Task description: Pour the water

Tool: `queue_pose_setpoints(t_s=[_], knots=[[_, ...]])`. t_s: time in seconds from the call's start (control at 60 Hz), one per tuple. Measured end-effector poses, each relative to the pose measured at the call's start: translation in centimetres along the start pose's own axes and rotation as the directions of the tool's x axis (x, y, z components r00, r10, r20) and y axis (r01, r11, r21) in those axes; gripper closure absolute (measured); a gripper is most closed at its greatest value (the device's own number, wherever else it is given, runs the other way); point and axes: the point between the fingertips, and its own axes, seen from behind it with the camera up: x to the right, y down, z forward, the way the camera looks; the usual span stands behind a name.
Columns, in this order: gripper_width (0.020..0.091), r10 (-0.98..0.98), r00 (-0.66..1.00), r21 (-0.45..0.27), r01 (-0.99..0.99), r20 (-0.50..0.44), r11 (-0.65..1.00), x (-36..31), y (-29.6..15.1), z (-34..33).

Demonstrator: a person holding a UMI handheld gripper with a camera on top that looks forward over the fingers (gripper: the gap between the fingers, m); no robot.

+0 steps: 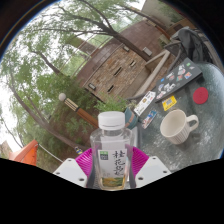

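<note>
Holding the clear plastic bottle with white cap (112, 150) clamped in the hand-held gripper (112, 165), swing right toward the white ceramic mug (177, 126) on the table (195, 150), tipping slowly over its rim.

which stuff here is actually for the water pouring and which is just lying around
For the job: the bottle, held between the gripper fingers, both pads on it, tilted view; the white mug on the table.

Lying about: red round thing, yellow item, white box.
</note>
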Motion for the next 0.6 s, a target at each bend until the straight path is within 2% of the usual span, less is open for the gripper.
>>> queue_pose_setpoints(t_s=[0.033, 0.117, 0.133, 0.167, 0.25, 0.267, 0.35, 0.433, 0.5, 0.517, 0.6], knots=[[0.0617, 0.148, 0.989, 0.019, -0.148, 0.009, 0.989, -1.5, -1.4, 0.0], [0.0618, 0.55, 0.828, -0.041, -0.549, 0.106, 0.835, 0.4, -3.2, 1.7], [0.0619, 0.598, 0.796, -0.015, -0.6, 0.094, 0.8, -0.2, -3.0, 2.7], [0.0618, 0.753, 0.64, -0.07, -0.753, 0.151, 0.654, 1.3, -4.6, 2.6], [0.0619, 0.911, 0.373, -0.095, -0.915, 0.175, 0.392, 3.0, -6.1, 2.2], [0.0619, 0.914, 0.375, -0.051, -0.921, 0.157, 0.387, 2.8, -5.9, 3.6], [0.0619, 0.951, 0.275, -0.052, -0.957, 0.142, 0.285, 3.8, -6.1, 3.7], [0.0621, 0.972, 0.151, -0.07, -0.984, 0.182, 0.166, 3.9, -7.5, 2.9], [0.0618, 0.974, 0.15, -0.069, -0.984, 0.168, 0.163, 3.8, -7.4, 2.7], [0.0617, 0.97, 0.162, -0.12, -0.975, 0.18, 0.185, 5.1, -6.9, 2.2], [0.062, 0.964, 0.193, -0.144, -0.965, 0.182, 0.22, 4.0, -7.2, 1.6]])
